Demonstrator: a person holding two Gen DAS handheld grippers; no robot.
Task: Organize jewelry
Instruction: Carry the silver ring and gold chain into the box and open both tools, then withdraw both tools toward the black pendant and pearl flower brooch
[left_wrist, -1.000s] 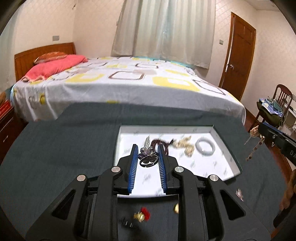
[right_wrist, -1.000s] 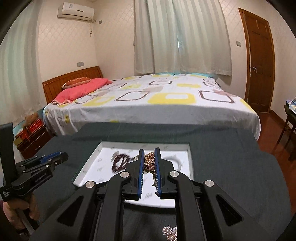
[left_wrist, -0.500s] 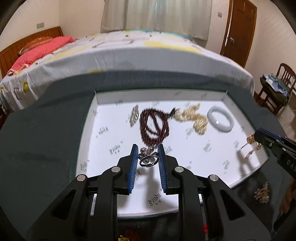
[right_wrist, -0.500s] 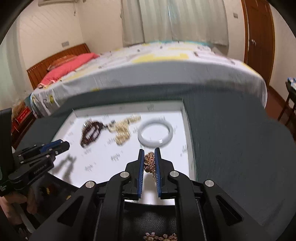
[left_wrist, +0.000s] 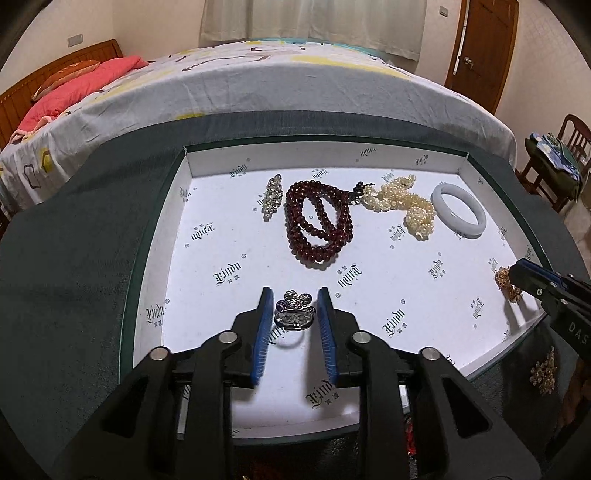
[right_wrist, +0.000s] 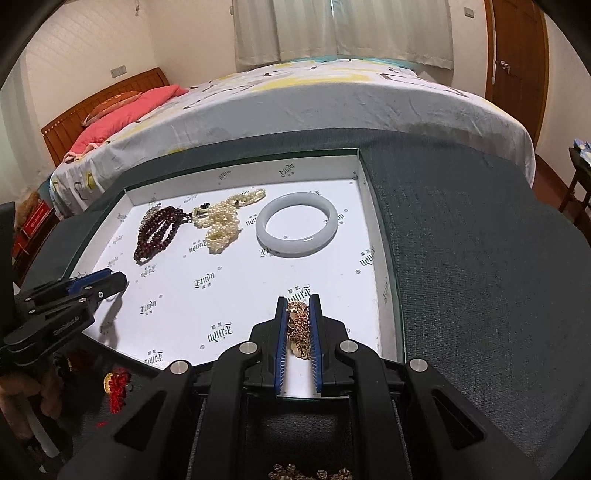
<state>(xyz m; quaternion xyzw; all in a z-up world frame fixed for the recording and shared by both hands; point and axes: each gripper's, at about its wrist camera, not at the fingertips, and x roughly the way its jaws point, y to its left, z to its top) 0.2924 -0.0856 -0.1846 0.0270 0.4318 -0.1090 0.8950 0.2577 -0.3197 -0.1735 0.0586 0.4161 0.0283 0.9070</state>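
Our left gripper (left_wrist: 293, 295) has just been opening, and its pads now stand clear of the silver brooch (left_wrist: 295, 309) lying between them on the white tray (left_wrist: 207, 258), flower end pointing away from us. Our right gripper (right_wrist: 298, 301) is clamped on a gold ornament (right_wrist: 297, 326) over the tray's near right corner, long axis along the fingers. Its lower end is hidden between the pads.

Left tool (left_wrist: 295, 295) just opening, right tool (right_wrist: 298, 306) clamped
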